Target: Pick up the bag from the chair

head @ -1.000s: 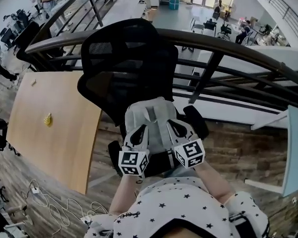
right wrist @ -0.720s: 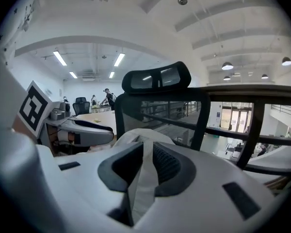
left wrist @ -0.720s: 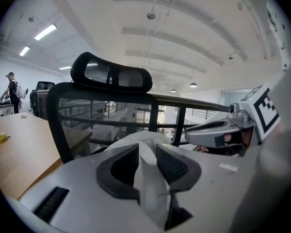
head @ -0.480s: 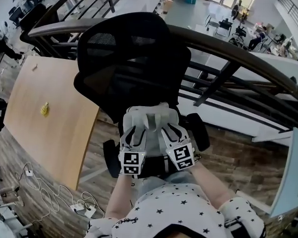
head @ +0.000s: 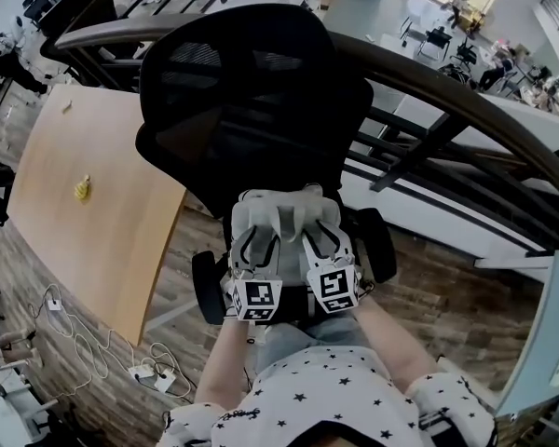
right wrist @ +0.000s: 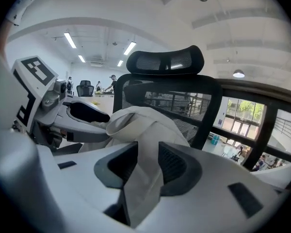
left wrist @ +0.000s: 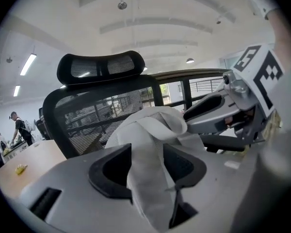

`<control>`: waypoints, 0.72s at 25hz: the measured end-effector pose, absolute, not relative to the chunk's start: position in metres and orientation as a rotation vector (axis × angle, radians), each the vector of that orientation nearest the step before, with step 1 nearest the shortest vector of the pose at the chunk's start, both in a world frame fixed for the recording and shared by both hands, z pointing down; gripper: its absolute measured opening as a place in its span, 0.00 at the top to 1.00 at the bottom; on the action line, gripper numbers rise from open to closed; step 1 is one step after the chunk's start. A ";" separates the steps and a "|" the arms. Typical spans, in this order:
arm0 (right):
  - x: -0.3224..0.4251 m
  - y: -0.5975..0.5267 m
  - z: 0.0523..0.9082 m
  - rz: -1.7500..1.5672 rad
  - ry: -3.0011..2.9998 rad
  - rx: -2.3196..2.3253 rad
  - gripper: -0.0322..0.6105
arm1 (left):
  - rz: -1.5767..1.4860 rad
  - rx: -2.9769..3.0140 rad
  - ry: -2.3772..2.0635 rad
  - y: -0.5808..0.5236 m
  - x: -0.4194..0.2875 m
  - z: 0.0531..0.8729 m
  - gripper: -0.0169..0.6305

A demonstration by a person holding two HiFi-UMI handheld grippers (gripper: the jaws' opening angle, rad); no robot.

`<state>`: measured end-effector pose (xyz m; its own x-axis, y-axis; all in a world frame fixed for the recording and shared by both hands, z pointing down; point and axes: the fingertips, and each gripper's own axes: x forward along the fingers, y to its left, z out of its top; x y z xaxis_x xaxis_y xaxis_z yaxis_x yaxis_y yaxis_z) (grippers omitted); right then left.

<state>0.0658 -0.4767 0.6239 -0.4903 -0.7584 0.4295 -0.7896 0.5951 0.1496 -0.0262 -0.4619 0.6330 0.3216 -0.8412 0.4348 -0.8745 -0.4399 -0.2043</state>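
Note:
A pale grey bag rests on the seat of a black mesh office chair. My left gripper is shut on the bag's left strap, which runs between its dark pads. My right gripper is shut on the right strap in the same way. Both grippers sit side by side over the bag's near edge. The bag's bunched top shows just beyond the left jaws and its top beyond the right jaws. The seat under the bag is mostly hidden.
A wooden table with a small yellow object stands left of the chair. A dark curved railing runs behind the chair, with a lower floor beyond. Cables and a power strip lie on the wood floor at lower left.
Both grippers have drawn closer together over the bag and the view has shifted toward the chair. The bag looks slightly more bunched between the grippers.

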 end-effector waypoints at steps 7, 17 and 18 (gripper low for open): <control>0.053 -0.494 0.608 0.059 -2.443 1.238 0.76 | 0.756 2.543 -1.627 -0.484 -0.023 0.627 0.67; 0.039 -0.514 0.588 0.017 -2.509 1.209 0.76 | 0.506 2.535 -1.648 -0.526 -0.017 0.586 0.67; 0.038 -0.518 0.586 0.015 -2.511 1.213 0.76 | 0.493 2.537 -1.648 -0.529 -0.015 0.583 0.67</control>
<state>0.0381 -0.5177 0.5860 -0.5717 -0.7573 0.3158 -0.7611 0.6332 0.1408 -0.0155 -0.5291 0.5828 0.3712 -0.8765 0.3065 -0.9010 -0.4198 -0.1095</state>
